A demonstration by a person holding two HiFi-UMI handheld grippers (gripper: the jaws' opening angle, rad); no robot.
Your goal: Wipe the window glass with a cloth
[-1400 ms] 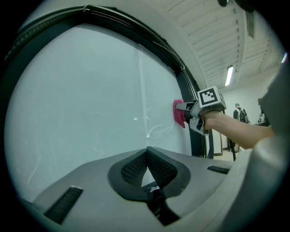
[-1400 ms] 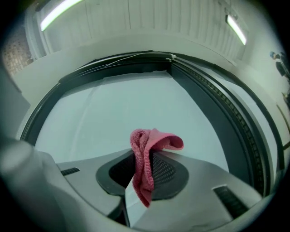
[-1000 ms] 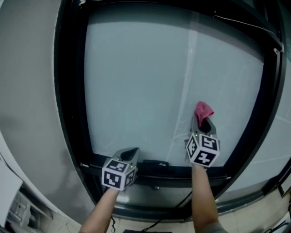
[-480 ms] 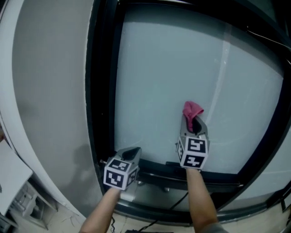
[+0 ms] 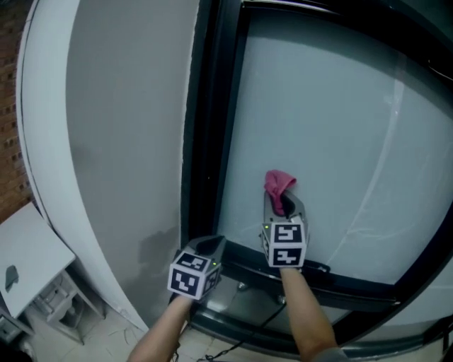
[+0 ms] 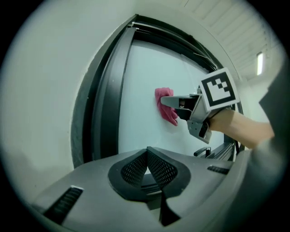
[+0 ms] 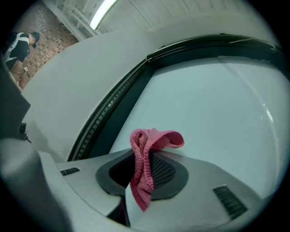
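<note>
**Around the window: wall, frame and fittings**

A plain grey wall (image 5: 120, 141) meets the left side of a black frame (image 5: 212, 141), whose upright is ribbed along one edge. A small black handle (image 5: 311, 267) sits on the frame's bottom rail. A white unit (image 5: 28, 247) stands on the pale floor (image 5: 106, 336) near the wall's lower left, with a brick wall (image 5: 8, 106) beyond it. Overhead a strip light (image 7: 102, 11) glows, and a person (image 7: 20, 43) stands far off by the brick
</note>
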